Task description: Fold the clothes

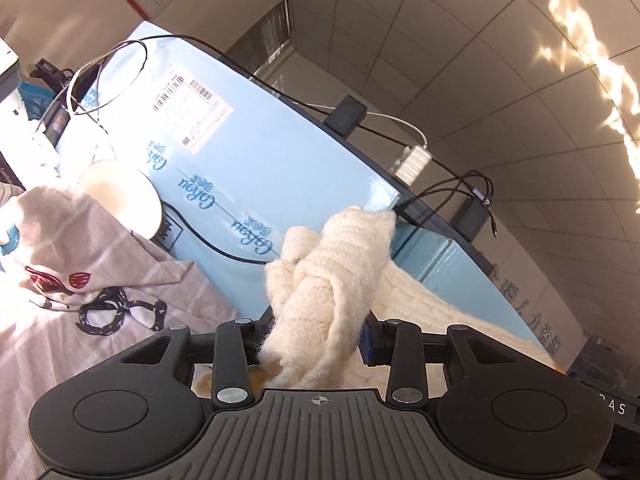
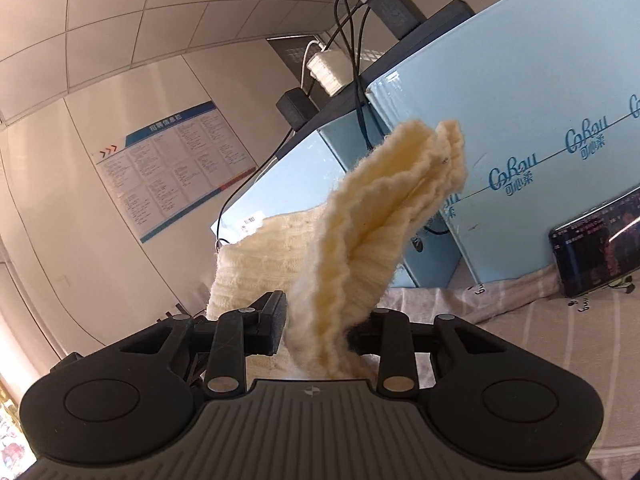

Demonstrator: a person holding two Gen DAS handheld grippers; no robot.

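Covering the surface, printed bedsheet (image 1: 120,280); blue cartons (image 2: 520,100) behind.

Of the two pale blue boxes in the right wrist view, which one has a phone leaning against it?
The nearer, larger box on the right, printed with blue logos: the phone leans against its lower right. The farther box on the left has only a small label.

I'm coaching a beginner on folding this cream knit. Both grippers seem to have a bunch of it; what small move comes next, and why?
Probably draw the left gripper and right gripper slightly apart to stretch the cream sweater flat. Each has its jaws shut on a bunched, lifted wad, so the edge is crumpled above the patterned bedsheet, not ready to fold.
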